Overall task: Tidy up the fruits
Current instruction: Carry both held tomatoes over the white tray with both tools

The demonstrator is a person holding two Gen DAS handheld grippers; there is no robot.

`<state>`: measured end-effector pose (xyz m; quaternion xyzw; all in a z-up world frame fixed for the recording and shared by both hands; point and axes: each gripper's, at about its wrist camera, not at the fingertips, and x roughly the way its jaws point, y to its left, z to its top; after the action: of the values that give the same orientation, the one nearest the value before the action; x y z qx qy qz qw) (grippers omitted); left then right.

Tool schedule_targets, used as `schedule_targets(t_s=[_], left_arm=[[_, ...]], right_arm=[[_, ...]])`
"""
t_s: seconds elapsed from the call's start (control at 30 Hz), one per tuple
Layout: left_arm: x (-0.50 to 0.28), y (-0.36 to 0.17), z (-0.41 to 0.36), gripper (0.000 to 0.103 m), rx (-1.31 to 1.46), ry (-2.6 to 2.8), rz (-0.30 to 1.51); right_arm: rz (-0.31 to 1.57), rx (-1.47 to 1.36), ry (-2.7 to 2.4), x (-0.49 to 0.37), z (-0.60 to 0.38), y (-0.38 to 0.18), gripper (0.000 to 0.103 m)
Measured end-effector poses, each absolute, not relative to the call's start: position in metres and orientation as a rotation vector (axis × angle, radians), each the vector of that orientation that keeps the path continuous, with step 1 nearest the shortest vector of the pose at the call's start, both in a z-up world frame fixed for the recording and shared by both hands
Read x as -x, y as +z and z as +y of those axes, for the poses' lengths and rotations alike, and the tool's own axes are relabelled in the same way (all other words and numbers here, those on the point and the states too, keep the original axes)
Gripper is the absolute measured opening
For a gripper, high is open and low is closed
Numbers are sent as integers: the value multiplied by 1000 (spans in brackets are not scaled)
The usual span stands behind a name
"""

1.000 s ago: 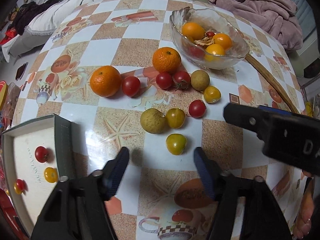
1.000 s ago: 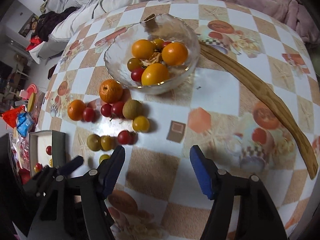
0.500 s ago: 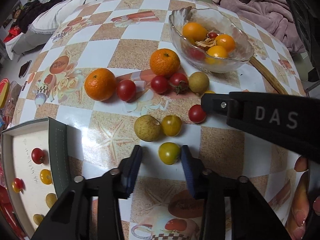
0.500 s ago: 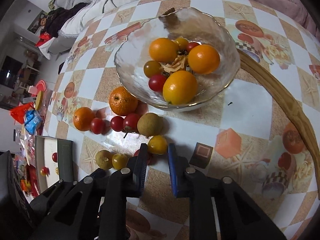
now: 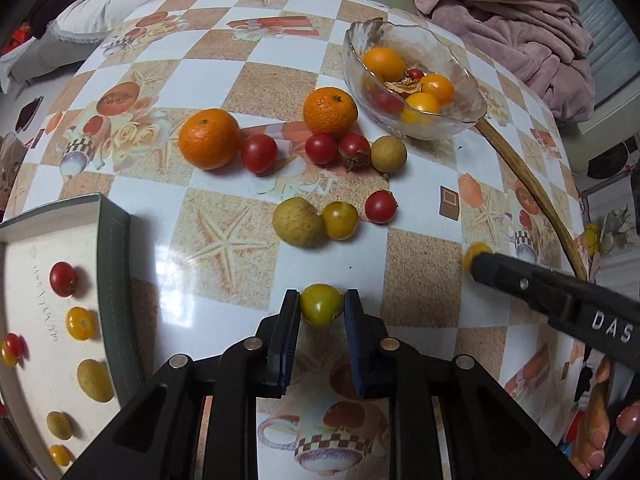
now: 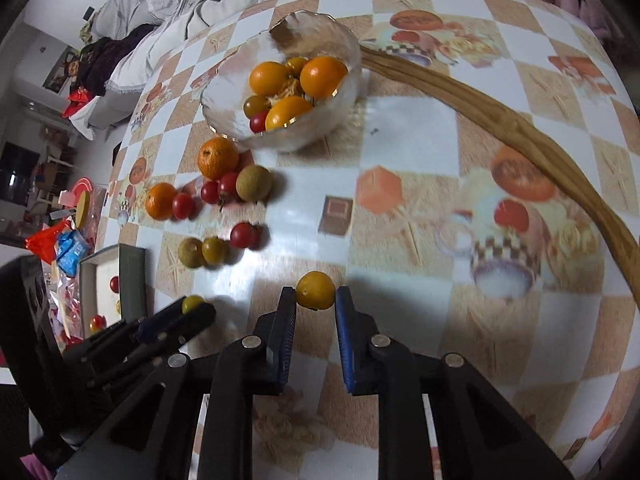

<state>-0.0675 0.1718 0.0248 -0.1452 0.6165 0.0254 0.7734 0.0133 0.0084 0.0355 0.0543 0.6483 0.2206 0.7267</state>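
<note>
My left gripper (image 5: 322, 307) is shut on a yellow-green tomato (image 5: 321, 305), held just above the table. My right gripper (image 6: 316, 294) is shut on a small yellow tomato (image 6: 315, 290); its tip with that tomato also shows in the left wrist view (image 5: 476, 253). Loose fruit lies ahead: two oranges (image 5: 209, 138), red tomatoes (image 5: 259, 153), a longan (image 5: 297, 221) and a yellow tomato (image 5: 340, 220). A glass bowl (image 5: 456, 124) holds orange and red fruit. An open box (image 5: 112, 264) at the left holds several small fruits.
A long curved wooden stick (image 6: 500, 120) lies along the right side of the round checkered table. A pink blanket (image 5: 512, 28) lies beyond the far edge. Bags and clutter (image 6: 64, 244) sit on the floor to the left.
Both grippers closed from wide open. The left took the yellow-green tomato and the right took the small yellow tomato from beside the longan; both drew back with their fruit.
</note>
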Motion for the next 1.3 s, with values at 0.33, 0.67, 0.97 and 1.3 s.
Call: schedule_targets(t_s=[0.33,0.67,0.97,1.3], left_arm=[[96,57,184,24,310,45,1289],[148,84,245,24,331,157,1237],[208,79,329,24,400,360,1235],[232,46,376,24,402,465,1296]], right_arm=[[1433,-108,514,21,17,50,22],[1422,-40,611,50,76,70,22],[1427,58,761,85,161,77,22],[1454,176,864,112,238,65,22]])
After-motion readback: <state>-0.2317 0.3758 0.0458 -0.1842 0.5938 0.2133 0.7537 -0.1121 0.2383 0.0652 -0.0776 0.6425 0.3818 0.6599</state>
